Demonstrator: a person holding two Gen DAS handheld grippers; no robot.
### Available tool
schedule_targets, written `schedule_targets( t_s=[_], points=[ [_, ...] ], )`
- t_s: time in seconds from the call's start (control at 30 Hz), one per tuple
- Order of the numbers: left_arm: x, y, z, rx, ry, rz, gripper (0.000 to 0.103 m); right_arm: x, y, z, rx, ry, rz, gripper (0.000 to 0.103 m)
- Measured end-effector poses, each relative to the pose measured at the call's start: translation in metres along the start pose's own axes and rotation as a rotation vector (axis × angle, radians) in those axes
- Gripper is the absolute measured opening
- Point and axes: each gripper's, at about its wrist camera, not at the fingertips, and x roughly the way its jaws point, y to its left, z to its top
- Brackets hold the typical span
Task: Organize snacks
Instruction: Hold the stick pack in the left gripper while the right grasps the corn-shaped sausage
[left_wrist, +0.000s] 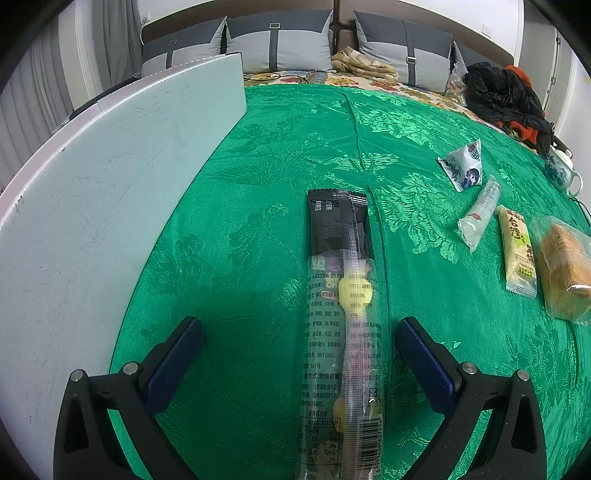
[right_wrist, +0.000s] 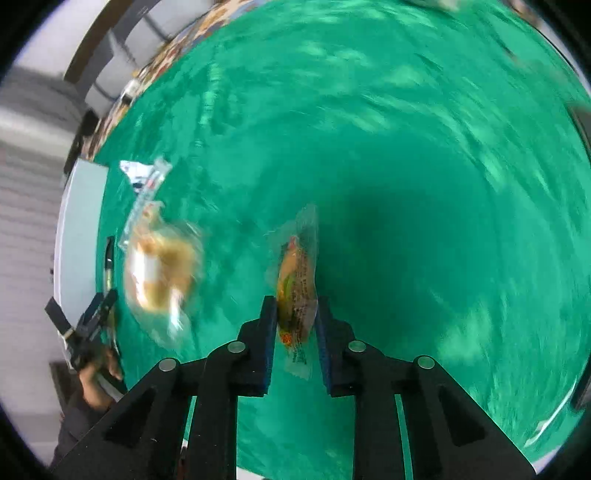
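Note:
In the left wrist view my left gripper (left_wrist: 299, 325) stands open over the green tablecloth (left_wrist: 258, 166). A long clear-and-black candy packet (left_wrist: 343, 314) lies flat between its fingers, touching neither pad. In the blurred right wrist view my right gripper (right_wrist: 295, 306) is shut on a small clear-wrapped brownish snack (right_wrist: 297, 280), which it holds above the cloth. A blue-white packet (left_wrist: 463, 168), a clear tube packet (left_wrist: 480, 214), a yellow-green bar (left_wrist: 517, 251) and a wrapped cake (left_wrist: 563, 266) lie in a row at the right.
A white board (left_wrist: 110, 184) covers the table's left side. A blue-white teapot (left_wrist: 563, 170) and dark clothes (left_wrist: 502, 92) sit at the far right edge. Grey cushions (left_wrist: 277, 40) line the back. The wrapped cake (right_wrist: 159, 266) shows blurred left of my right gripper.

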Motion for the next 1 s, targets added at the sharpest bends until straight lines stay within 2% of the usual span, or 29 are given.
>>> schedule_targets(
  t_s=[0.03, 0.1, 0.13, 0.23, 0.27, 0.33, 0.43, 0.53, 0.6, 0.63, 0.67, 0.73, 0.83, 0.9, 1.0],
  points=[
    [0.000, 0.000, 0.000, 0.000, 0.000, 0.000, 0.103, -0.005, -0.011, -0.011, 0.026, -0.028, -0.013, 0.030],
    [0.000, 0.000, 0.000, 0.000, 0.001, 0.000, 0.103, -0.013, -0.023, -0.020, 0.046, -0.070, -0.048, 0.044],
    [0.000, 0.000, 0.000, 0.000, 0.000, 0.000, 0.103, -0.017, -0.025, -0.023, 0.043, -0.091, -0.069, 0.048],
    [-0.001, 0.000, 0.000, 0.002, 0.005, -0.002, 0.103, -0.022, -0.018, -0.015, 0.009, -0.121, -0.140, 0.058],
    [0.000, 0.000, 0.001, 0.014, 0.015, -0.006, 0.103, -0.023, -0.016, -0.010, -0.003, -0.120, -0.156, 0.063],
    [0.000, 0.000, 0.006, 0.049, 0.076, -0.028, 0.103, -0.026, -0.007, -0.006, -0.026, -0.121, -0.202, 0.067],
    [0.002, -0.001, 0.011, 0.070, 0.173, -0.039, 0.103, -0.008, 0.005, -0.004, -0.032, -0.056, -0.266, 0.072],
    [0.000, -0.008, 0.009, 0.087, 0.196, -0.042, 0.102, 0.018, 0.014, -0.006, -0.052, 0.012, -0.345, 0.074],
    [-0.006, -0.012, 0.007, 0.106, 0.170, -0.059, 0.090, 0.023, 0.027, -0.008, -0.126, -0.017, -0.430, 0.048],
    [-0.010, -0.014, 0.006, 0.122, 0.148, -0.069, 0.066, 0.022, 0.030, -0.009, -0.146, -0.032, -0.432, 0.044],
    [-0.015, -0.015, 0.006, 0.141, 0.126, -0.079, 0.028, 0.019, 0.031, -0.011, -0.148, -0.036, -0.420, 0.036],
    [-0.019, -0.015, 0.006, 0.156, 0.131, -0.074, 0.014, 0.012, 0.027, -0.015, -0.137, -0.035, -0.386, 0.032],
    [-0.025, -0.003, 0.004, 0.115, 0.124, -0.124, 0.012, -0.010, 0.023, -0.026, -0.127, -0.069, -0.321, 0.031],
    [-0.034, 0.007, 0.003, 0.060, 0.111, -0.177, 0.012, -0.028, 0.025, -0.033, -0.131, -0.097, -0.247, 0.031],
    [-0.048, 0.011, 0.001, -0.004, 0.090, -0.244, 0.012, -0.037, 0.033, -0.041, -0.166, -0.088, -0.255, 0.031]
  ],
)
